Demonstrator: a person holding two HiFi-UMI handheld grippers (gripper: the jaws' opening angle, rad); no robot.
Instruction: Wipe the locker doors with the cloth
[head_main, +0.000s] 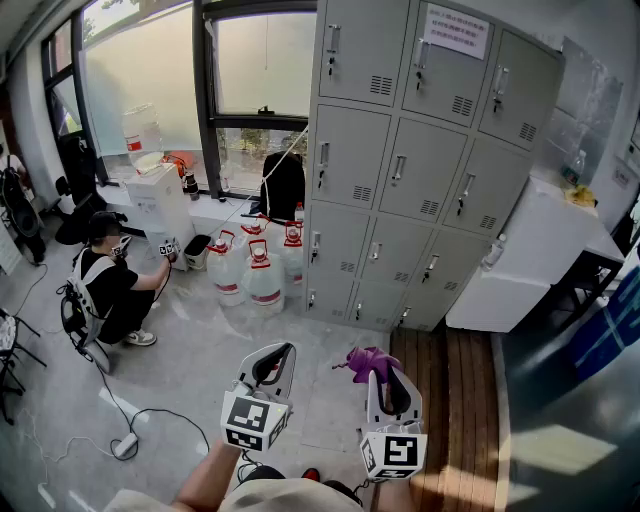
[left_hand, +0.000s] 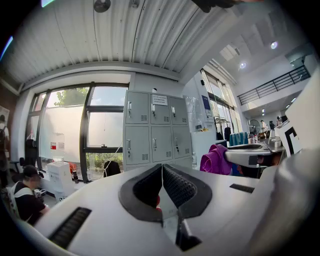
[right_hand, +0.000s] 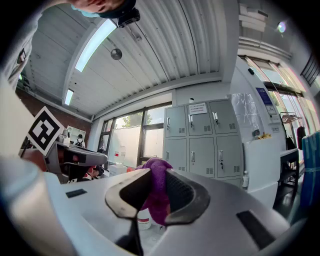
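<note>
Holding both tools low in front of me, side by side, I have the right gripper (head_main: 390, 378) clamped on the cloth (head_main: 366, 362). The left gripper (head_main: 283, 352) sits just beside it, jaws closed tip to tip with nothing between them. Both point forward and away from me toward the lockers (head_main: 420, 160), with their marker cubes nearest my body. The left one leans a little toward the right one. My left forearm (head_main: 205, 480) comes up from the bottom edge of the head view.

The cloth is purple, soft and crumpled into a wad. Its long axis runs along the right jaws: one end hangs down between the pads, and the other bulges out past the tips. In the head view that free end flops to the left, toward the left gripper, and points at the lockers.

Below the tools lies the grey floor (head_main: 200, 370), with a wooden strip (head_main: 450, 390) along its right side. Farther off, at the floor's far edge, red-capped water bottles (head_main: 262, 275) cluster just beside the lockers' left foot. A person (head_main: 110, 290) crouches near the floor's left edge, below the window (head_main: 150, 70). The lockers are pale grey, three columns wide, every door shut, with a paper notice on one top door. They stand well apart from the cloth. A white counter (head_main: 520, 260) sits against their right side.
</note>
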